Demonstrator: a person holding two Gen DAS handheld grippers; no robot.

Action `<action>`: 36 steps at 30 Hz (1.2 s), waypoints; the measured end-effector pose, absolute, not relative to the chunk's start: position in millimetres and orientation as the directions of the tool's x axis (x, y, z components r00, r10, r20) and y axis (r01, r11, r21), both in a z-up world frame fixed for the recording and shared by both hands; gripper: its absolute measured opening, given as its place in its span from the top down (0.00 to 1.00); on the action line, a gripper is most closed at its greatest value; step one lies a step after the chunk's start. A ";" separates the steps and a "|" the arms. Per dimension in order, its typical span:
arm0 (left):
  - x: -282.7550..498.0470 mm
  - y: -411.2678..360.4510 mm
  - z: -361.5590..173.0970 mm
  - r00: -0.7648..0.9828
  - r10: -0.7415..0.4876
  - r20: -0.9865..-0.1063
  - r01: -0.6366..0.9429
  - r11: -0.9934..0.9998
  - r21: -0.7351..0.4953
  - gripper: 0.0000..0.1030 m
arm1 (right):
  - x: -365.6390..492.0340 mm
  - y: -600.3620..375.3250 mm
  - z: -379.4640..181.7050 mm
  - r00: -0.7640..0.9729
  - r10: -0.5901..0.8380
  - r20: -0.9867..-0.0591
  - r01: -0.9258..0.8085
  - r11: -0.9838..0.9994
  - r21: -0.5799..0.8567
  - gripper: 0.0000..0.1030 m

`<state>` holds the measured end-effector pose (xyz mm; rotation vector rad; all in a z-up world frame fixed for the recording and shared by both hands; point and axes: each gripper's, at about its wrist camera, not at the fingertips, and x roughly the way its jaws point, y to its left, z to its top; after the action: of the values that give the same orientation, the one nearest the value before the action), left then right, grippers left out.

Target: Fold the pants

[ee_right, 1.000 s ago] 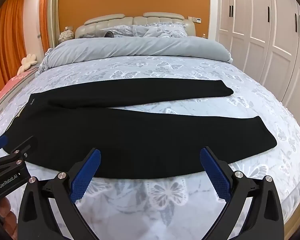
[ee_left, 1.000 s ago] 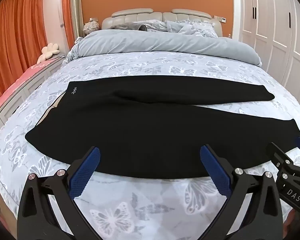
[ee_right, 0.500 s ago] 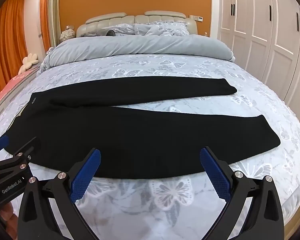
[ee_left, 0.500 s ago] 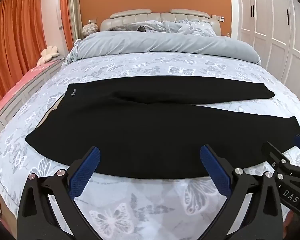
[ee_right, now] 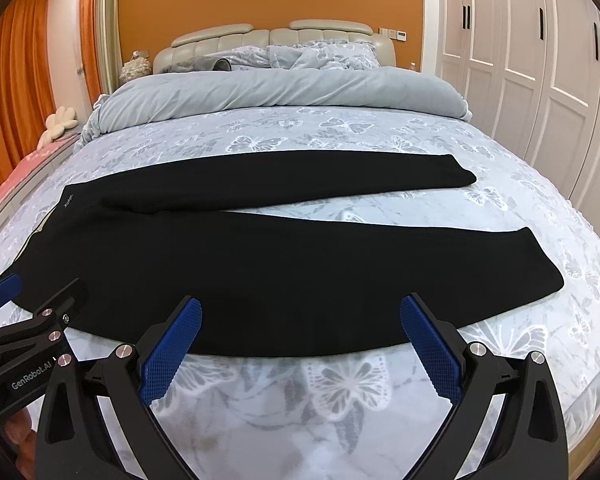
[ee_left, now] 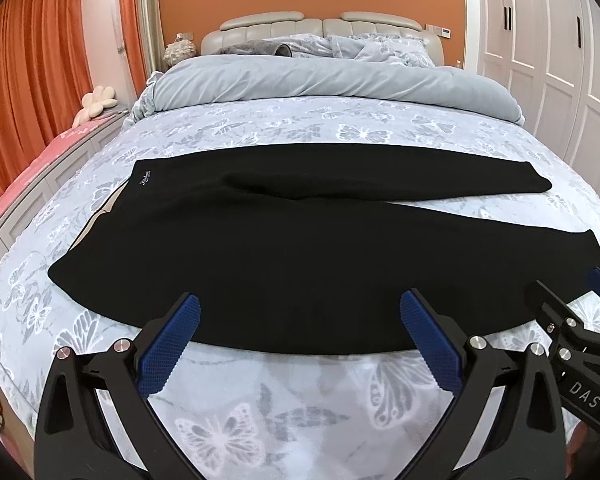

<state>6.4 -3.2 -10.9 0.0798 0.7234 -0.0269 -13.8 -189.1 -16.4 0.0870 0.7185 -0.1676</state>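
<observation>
Claws left [ee_left: 300, 338] and right [ee_right: 300, 338] both gape wide, empty, above black pants [ee_left: 284, 248], touching nothing

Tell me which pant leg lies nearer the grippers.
The lower leg, running along the bed's foot edge beneath both open grippers; the other leg lies beyond it, toward the duvet.

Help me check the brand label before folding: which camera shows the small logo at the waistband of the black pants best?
The left wrist view: the logo sits nearer and larger, white on the pants, though its lettering stays unreadable. In the right wrist view the logo is smaller, far off at the left edge and slanted, only a pale mark.
</observation>
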 end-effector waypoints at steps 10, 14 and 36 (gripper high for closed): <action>25.7 -13.9 -17.2 0.740 0.011 -0.672 0.047 0.997 0.068 0.05 | -16.6 -200.9 -26.5 0.733 -0.166 -0.659 0.195 0.980 -0.031 0.05; 27.4 -14.7 -20.1 0.738 0.023 -0.675 0.044 0.996 0.082 0.05 | -11.4 -203.9 -37.6 0.708 -0.144 -0.692 0.182 0.983 -0.019 0.05; 23.3 3.4 -20.7 0.736 0.030 -0.676 0.011 0.998 0.056 0.05 | -9.9 -177.9 -17.1 0.728 -0.098 -0.678 0.142 0.990 0.009 0.05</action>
<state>23.3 3.4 -20.7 0.0578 0.7432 0.0109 -9.9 -177.9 -17.1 0.0617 0.7435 -0.1326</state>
